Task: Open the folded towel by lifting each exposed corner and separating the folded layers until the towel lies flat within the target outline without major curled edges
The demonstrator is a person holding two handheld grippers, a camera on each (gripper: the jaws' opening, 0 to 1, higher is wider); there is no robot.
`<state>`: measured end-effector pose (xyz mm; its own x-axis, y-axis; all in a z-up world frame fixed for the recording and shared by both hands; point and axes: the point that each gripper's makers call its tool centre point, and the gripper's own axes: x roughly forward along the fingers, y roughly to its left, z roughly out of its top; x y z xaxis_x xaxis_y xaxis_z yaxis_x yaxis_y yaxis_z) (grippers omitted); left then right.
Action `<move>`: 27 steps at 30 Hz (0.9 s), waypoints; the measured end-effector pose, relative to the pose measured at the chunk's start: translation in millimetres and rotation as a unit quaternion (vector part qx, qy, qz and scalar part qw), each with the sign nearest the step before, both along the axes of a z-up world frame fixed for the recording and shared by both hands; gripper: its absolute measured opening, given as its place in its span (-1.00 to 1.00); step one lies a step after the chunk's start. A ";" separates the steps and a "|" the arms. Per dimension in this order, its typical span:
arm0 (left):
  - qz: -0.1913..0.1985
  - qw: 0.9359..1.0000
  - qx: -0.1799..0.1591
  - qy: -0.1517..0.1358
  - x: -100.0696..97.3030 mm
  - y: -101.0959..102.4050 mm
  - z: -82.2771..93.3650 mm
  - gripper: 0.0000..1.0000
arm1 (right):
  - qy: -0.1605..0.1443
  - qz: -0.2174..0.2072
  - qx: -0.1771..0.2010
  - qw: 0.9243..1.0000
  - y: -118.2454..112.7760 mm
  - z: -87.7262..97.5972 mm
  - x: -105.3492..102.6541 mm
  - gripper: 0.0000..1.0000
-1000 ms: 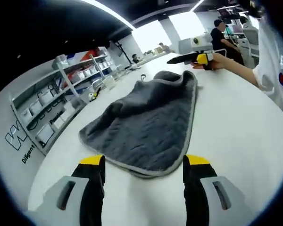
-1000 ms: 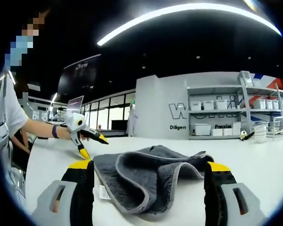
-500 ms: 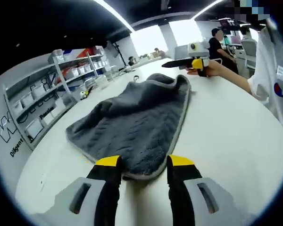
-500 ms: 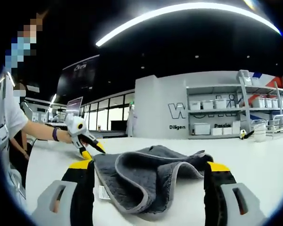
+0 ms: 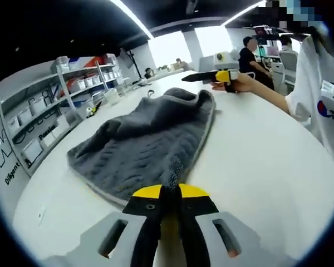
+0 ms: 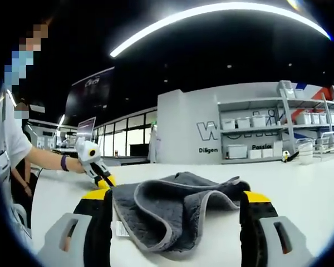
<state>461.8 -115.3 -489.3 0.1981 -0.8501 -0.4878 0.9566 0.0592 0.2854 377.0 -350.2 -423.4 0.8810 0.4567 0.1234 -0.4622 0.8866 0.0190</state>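
**Pinching the near towel edge while the other tool waits wide**

Gripping at the bottom centre of the left gripper view, the left tool point(image 5: 168, 192) has its two yellow-tipped jaws clenched together on the near edge of the grey towel point(image 5: 145, 142), and a small peak of cloth stands up just above the tips. From there the towel spreads away toward the upper middle of the frame across the white desk point(image 5: 256, 161), rumpled, with its light grey trim running along the right side. At the upper right of this view the right tool point(image 5: 203, 76) is seen from the side in a person's hand point(image 5: 234, 83), just beyond the towel's far end.

In the right gripper view the right tool point(image 6: 175, 214) is released, its jaws standing well apart at the lower left and lower right of the frame, with the folded towel point(image 6: 175, 208) lying between them on the desk point(image 6: 317, 189). The layers curl over one another here, and a small white label shows at the lower left edge. At the middle left, the left tool point(image 6: 100, 178) meets the desk at the towel's far corner. Shelving point(image 6: 278, 136) with white bins fills the right background.
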 end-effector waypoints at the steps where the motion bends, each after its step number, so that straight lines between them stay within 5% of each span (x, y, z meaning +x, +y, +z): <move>1: 0.005 1.000 -0.001 0.004 0.3 0.1 0.4 -0.89 | 0.000 0.000 0.001 1.000 -0.1 0.2 -0.1 0.94; 16: 0.016 0.993 -0.018 0.116 -31.6 1.9 1.9 -0.92 | -0.007 -0.003 0.014 1.000 -4.2 4.5 0.9 0.94; 27: -0.028 0.989 -0.017 0.146 -100.6 -13.5 10.1 -0.92 | -0.018 0.009 0.032 0.999 -4.9 11.2 -1.3 0.94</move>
<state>361.2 -128.7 -479.2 0.0059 -0.8725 -0.4886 1.0000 0.0090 -0.0041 375.7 -355.1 -412.2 0.8673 0.4621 0.1849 -0.4791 0.8758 0.0582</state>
